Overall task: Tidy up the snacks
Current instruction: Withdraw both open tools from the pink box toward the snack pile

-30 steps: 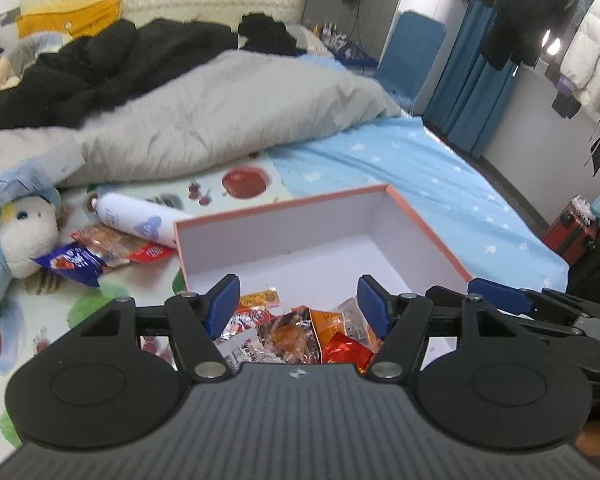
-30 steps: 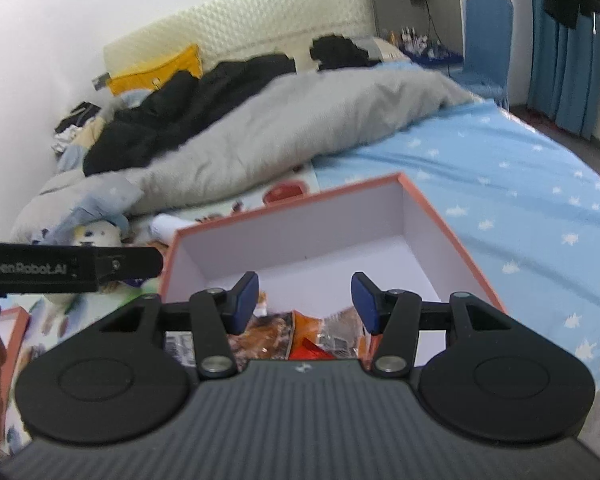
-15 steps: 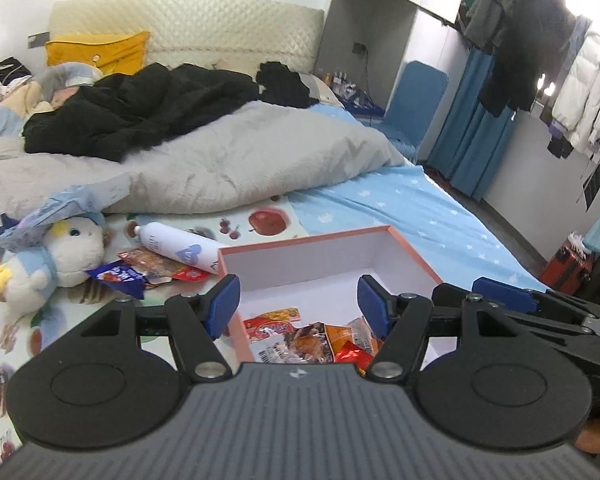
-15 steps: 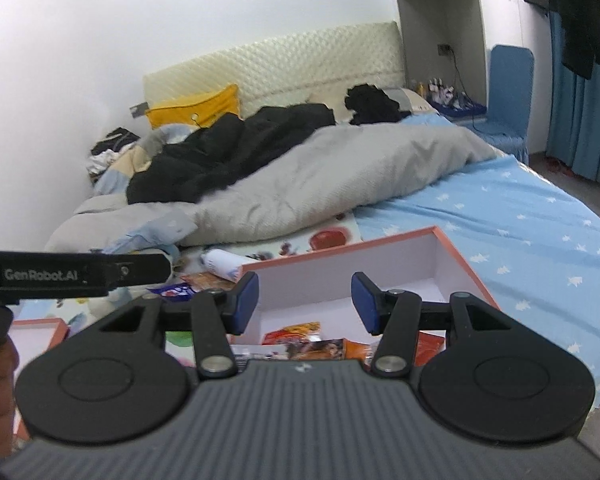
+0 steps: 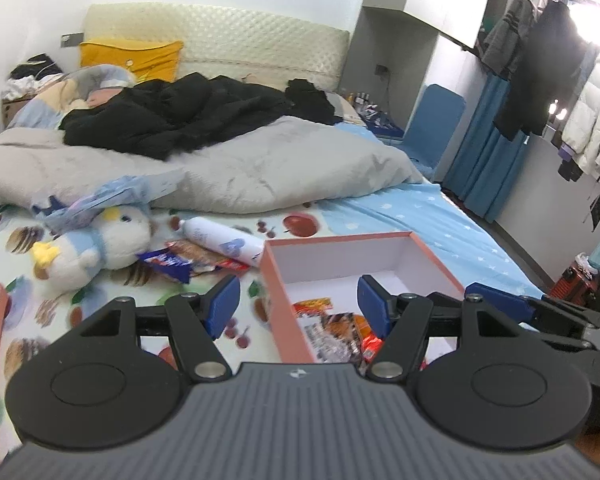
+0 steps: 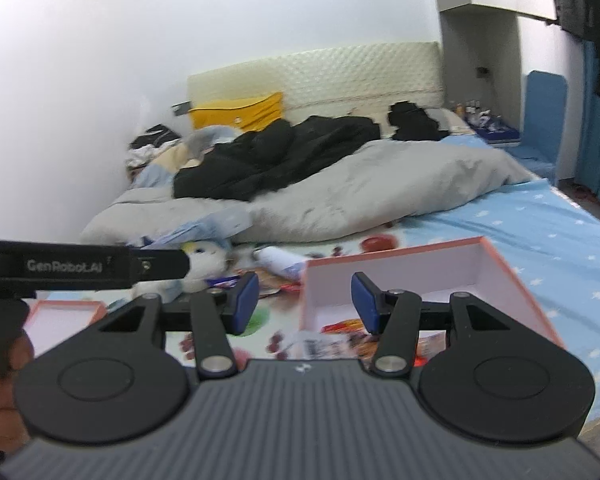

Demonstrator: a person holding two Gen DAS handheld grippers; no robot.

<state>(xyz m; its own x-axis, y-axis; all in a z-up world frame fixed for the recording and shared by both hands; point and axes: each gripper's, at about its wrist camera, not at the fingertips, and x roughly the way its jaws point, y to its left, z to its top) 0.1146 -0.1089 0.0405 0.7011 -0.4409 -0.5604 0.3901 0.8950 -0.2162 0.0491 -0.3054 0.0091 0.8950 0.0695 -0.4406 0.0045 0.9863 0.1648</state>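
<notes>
Both tongs have pulled back; only the right view shows the left tongs (image 6: 80, 266).

A plain white wall (image 6: 100, 80) runs behind the bed (image 5: 400, 216), and a cream quilted headboard (image 5: 220, 44) stands against it. At the head end of the bed, a yellow pillow (image 5: 132, 56) leans on the headboard. A grey duvet (image 5: 260, 168) lies bunched across the middle, black clothing (image 5: 172, 116) heaped on top. Blue star-print sheet (image 6: 540, 224) covers the right edge. Beside the bed's far right corner, a blue chair (image 5: 436, 120). Blue curtains (image 5: 484, 152) hang further right, bright light (image 5: 592, 20) glaring above hanging coats (image 5: 540, 64).
</notes>
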